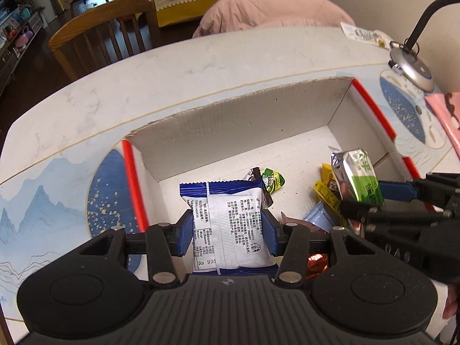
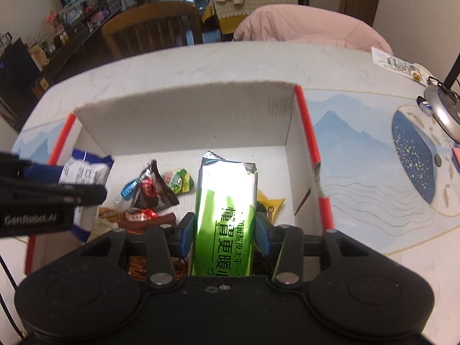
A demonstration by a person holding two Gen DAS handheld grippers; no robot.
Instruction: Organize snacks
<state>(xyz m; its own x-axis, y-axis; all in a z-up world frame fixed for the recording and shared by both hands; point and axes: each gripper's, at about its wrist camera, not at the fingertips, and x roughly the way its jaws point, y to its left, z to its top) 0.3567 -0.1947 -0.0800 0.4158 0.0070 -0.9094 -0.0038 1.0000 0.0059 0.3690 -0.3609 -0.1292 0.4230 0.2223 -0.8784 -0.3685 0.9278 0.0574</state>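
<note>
An open cardboard box [image 1: 244,115] with red edges stands on the table, several small snacks on its floor. My left gripper [image 1: 227,231] is shut on a blue-and-white snack packet [image 1: 230,218], held over the box's left half. My right gripper [image 2: 224,231] is shut on a long green-and-silver packet [image 2: 225,201] over the box's [image 2: 187,115] right half. In the right wrist view the left gripper [image 2: 83,192] enters from the left with its blue-and-white packet [image 2: 83,172]. In the left wrist view the right gripper [image 1: 373,198] comes in from the right with the green packet [image 1: 359,175].
Loose in the box lie a small green packet [image 2: 178,180], a dark triangular packet [image 2: 155,189], a brown bar [image 2: 146,217] and a yellow packet [image 2: 270,201]. A lamp base [image 1: 411,69] stands at the table's right. A wooden chair [image 1: 106,31] and a pink cushion [image 1: 273,8] are beyond.
</note>
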